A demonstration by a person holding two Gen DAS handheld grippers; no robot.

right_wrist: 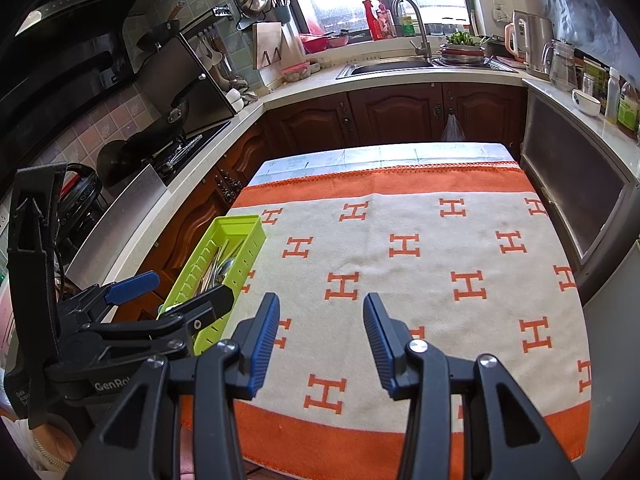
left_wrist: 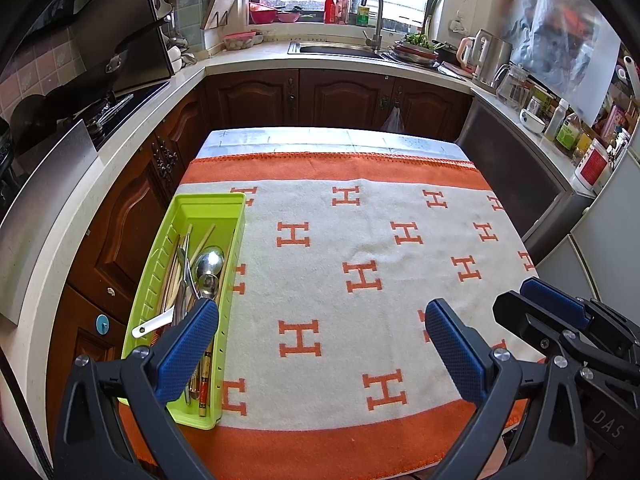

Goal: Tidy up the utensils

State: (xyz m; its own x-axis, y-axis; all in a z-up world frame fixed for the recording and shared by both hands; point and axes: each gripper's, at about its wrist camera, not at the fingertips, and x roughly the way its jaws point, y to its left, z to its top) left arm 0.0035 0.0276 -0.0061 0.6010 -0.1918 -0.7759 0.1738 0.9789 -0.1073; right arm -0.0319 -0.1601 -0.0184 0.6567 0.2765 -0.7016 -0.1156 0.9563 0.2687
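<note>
A lime-green utensil tray lies along the left edge of the table. In it are a metal spoon, wooden chopsticks, a white ceramic spoon and other cutlery in a loose pile. My left gripper is open and empty, its left finger hanging over the near end of the tray. The right wrist view shows the same tray and the left gripper beside it. My right gripper is open and empty above the towel's near middle. It also shows at the right edge of the left wrist view.
A cream towel with orange H marks and an orange border covers the table. A counter with a stove runs along the left, a sink with a tap is at the back, and a grey appliance stands close on the right.
</note>
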